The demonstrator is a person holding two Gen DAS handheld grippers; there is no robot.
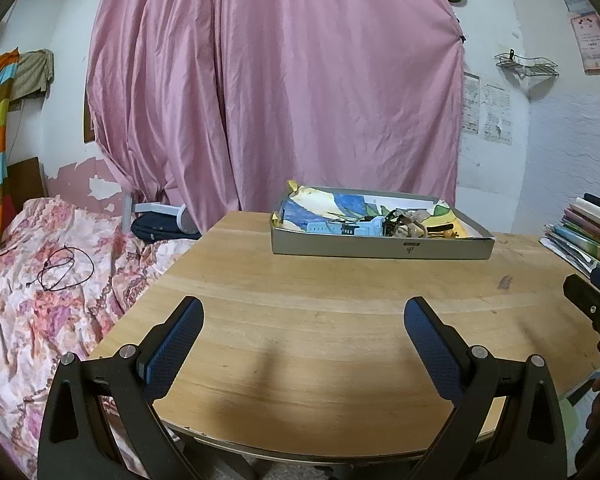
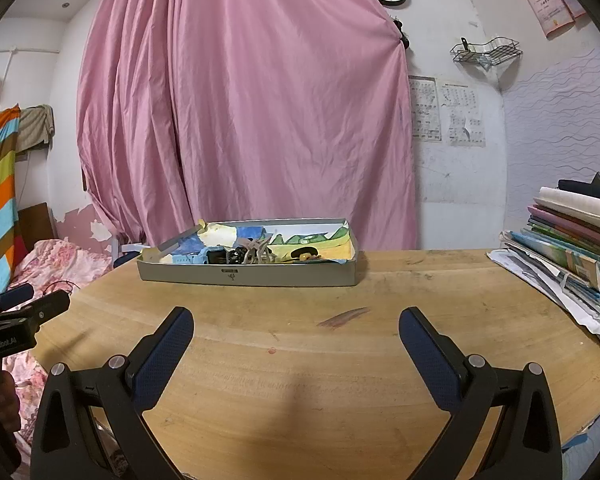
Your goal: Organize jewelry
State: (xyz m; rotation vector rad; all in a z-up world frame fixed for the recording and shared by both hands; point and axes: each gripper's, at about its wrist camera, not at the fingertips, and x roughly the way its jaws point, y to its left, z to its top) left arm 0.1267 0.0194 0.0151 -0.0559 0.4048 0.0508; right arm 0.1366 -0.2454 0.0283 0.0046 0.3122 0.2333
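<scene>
Hovering low over the wooden surface (image 2: 300,360), both claws are spread wide and hold nothing: the left claw (image 1: 304,320) and the right claw (image 2: 296,330) each show bare wood between their blue pads. The jewelry (image 2: 256,255) lies ahead of both claws, heaped in a shallow grey tray (image 2: 248,276) lined with painted paper, ahead and slightly right of the left claw, ahead and slightly left of the right one. It looks like a small tangle of dark, beige and yellow pieces beside a pale blue comb-like item; single pieces are too small to tell apart. With the surface bare and everything in the tray, this fits either sorting about to start or pieces already gathered. Any pick from that tangle would call for a narrow, careful pinch.
</scene>
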